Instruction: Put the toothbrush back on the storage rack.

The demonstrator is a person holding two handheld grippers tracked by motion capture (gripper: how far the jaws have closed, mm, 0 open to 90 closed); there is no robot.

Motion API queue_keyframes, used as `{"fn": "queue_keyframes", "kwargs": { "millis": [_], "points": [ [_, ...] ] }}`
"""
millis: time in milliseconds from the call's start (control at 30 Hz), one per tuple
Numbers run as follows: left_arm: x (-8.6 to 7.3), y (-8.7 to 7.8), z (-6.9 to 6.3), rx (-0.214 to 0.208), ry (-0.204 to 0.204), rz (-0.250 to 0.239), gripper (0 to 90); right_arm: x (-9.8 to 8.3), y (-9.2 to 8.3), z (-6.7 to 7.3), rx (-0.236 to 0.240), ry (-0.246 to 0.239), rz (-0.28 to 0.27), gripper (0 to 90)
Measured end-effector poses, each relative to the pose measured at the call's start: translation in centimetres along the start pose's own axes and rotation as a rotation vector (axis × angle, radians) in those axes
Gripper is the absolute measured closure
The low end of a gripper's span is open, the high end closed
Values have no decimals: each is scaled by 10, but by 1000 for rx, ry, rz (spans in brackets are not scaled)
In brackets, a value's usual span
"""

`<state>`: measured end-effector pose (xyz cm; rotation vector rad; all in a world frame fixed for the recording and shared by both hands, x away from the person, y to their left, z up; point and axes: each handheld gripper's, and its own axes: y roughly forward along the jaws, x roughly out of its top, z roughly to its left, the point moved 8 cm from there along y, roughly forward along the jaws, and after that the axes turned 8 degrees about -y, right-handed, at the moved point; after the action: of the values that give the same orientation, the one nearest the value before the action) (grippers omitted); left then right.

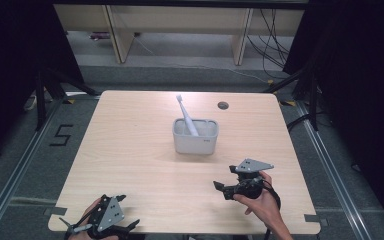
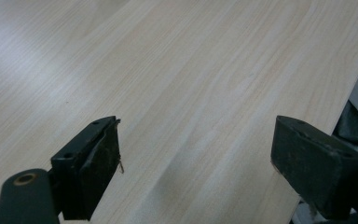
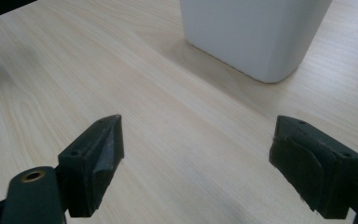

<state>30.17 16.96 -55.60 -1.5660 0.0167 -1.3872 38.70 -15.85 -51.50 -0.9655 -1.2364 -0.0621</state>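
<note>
toothbrush [image 1: 185, 115]: it stands tilted inside the white holder [image 1: 195, 142], handle end down, head rising above the rim and leaning away toward the far edge of the table [image 1: 130, 165]. the holder is our landmark; it sits near the middle of the table, a little toward the far side.

right gripper [image 1: 222, 187]: we hold it nearer than the holder and to its right, close above the table, jaws pointing left. in the right gripper view [image 3: 196, 163] the jaws stand wide apart with bare wood between them, and the holder's lower wall [image 3: 256, 37] lies ahead, apart from the jaws.

left gripper [image 1: 125, 224]: we hold it at the near edge, well apart from the holder and to its left. in the left gripper view [image 2: 196, 163] its jaws stand wide, gripping nothing.
</note>
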Motion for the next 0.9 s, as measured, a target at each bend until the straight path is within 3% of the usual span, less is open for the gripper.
{"fn": "queue_keyframes", "kwargs": {
  "millis": [133, 167, 200, 233, 300, 400, 433, 467, 600, 633, 667, 767, 900],
  "points": [
    [0, 0, 0, 7, 1, -4, 150, -5, -1, 3, 10, 16, 16, 179],
    [0, 1, 0, 12, -1, -8, 150, -4, 0, -1, -2, -30, -3, 179],
    [0, 1, 0, 12, -1, -8, 151, -4, 0, -1, -2, -30, -3, 179],
    [0, 1, 0, 11, 0, -7, 150, -7, -1, 4, 7, 2, 10, 179],
    [0, 0, 1, 7, 0, -4, 151, -8, -2, 5, 11, 12, 16, 178],
    [0, 1, 1, 13, -1, -7, 151, -10, -2, 5, 14, -27, 12, 178],
    [0, 1, 0, 11, 0, -8, 150, -12, -3, 8, 12, 24, 22, 176],
    [0, 1, 0, 11, 0, -8, 150, -12, -3, 8, 12, 24, 22, 176],
    [0, 1, 1, 14, 1, -6, 151, -16, -4, 13, 32, 4, 26, 169],
    [0, 1, 0, 13, 1, -6, 151, -16, -4, 11, 27, -29, 22, 167],
    [0, 1, 0, 12, 2, -6, 150, -18, -5, 15, 35, -1, 31, 166],
    [0, 1, 0, 13, 0, -6, 150, -22, -4, 17, 59, -30, 33, 165],
    [0, 1, 0, 13, 4, -3, 150, -25, -6, 20, 48, -27, 40, 165]
  ]
}}
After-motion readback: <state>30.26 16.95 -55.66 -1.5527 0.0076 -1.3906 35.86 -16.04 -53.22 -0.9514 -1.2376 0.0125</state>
